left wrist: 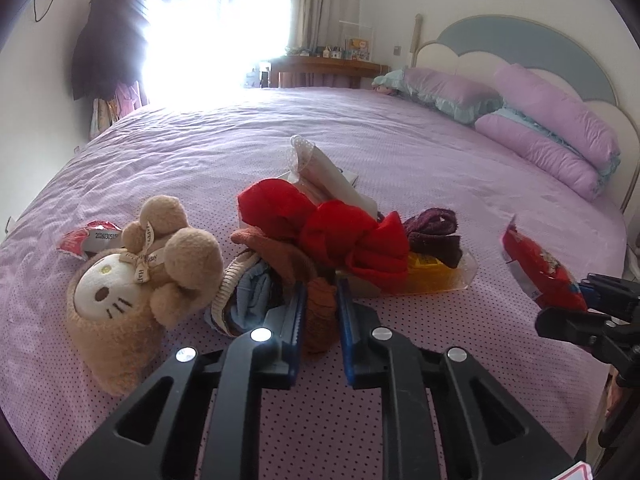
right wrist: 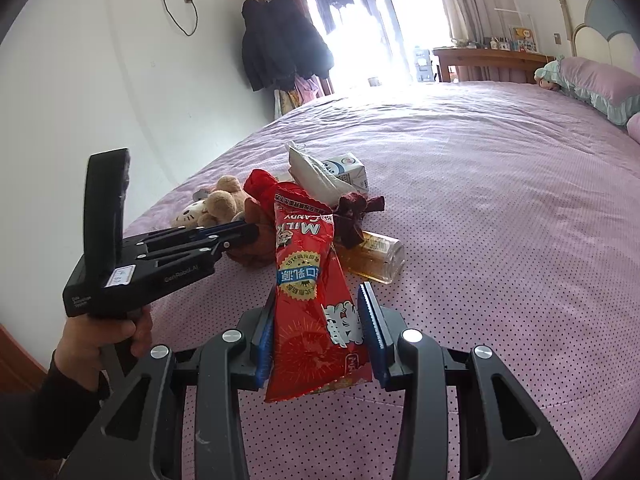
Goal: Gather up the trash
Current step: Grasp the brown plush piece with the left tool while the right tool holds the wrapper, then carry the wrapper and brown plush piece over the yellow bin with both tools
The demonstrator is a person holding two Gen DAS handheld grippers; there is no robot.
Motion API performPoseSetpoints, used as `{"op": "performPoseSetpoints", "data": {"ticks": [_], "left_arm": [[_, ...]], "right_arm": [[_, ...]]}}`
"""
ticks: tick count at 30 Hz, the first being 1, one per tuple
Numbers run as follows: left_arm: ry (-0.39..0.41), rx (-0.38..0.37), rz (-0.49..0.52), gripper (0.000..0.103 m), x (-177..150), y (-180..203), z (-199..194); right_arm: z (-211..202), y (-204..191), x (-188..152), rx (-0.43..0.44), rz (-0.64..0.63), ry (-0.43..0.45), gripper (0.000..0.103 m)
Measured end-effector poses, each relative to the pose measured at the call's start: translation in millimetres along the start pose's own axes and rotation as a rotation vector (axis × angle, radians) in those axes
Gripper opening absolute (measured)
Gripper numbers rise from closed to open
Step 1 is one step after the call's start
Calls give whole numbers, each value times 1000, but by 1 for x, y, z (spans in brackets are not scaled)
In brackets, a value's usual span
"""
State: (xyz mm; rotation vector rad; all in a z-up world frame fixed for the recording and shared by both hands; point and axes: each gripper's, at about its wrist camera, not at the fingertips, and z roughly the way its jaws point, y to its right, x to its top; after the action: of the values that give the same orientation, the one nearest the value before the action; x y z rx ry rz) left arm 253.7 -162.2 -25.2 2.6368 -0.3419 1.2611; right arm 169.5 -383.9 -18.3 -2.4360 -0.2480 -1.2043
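Now the right gripper (right wrist: 318, 336) holds the red candy bag (right wrist: 310, 280) at frame centre above the bed (right wrist: 500, 200); left gripper (left wrist: 320, 320) pinches a brown sock (left wrist: 318, 320) low centre; next likely needs a bin, none visible

Left gripper (left wrist: 320, 312): jaws around brown sock (left wrist: 320, 312). Plush toy (left wrist: 140, 276) nine o'clock; red wrapper (left wrist: 538, 270) three o'clock.
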Motion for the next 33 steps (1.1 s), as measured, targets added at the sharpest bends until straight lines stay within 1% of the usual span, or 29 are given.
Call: {"op": "performPoseSetpoints", "data": {"ticks": [8,12,14,20,25,31,33], "left_arm": [[30,-36,13,15,-3,13,-23],[66,-69,27,15,-4,22,-45],[87,-100,26,15,-1,26,-57],[133,-154,49,15,4,45,-88],[124,-198,76,15,-1,70,-94],[76,-289,114,15,-15,113,-88],[53,-332,140,15,-20,135,-84]], "right_arm": [[-5,-5,-1,-8,-6,-1,38],[-12,-10,-3,-21,-11,2,38],[-16,-11,-4,-25,-9,5,38],[-38,-15,-6,-42,-8,33,38],[-60,-14,-17,-68,0,44,38],[-92,-2,-42,-123,32,45,38],[-105,5,-52,-148,47,47,38]]}}
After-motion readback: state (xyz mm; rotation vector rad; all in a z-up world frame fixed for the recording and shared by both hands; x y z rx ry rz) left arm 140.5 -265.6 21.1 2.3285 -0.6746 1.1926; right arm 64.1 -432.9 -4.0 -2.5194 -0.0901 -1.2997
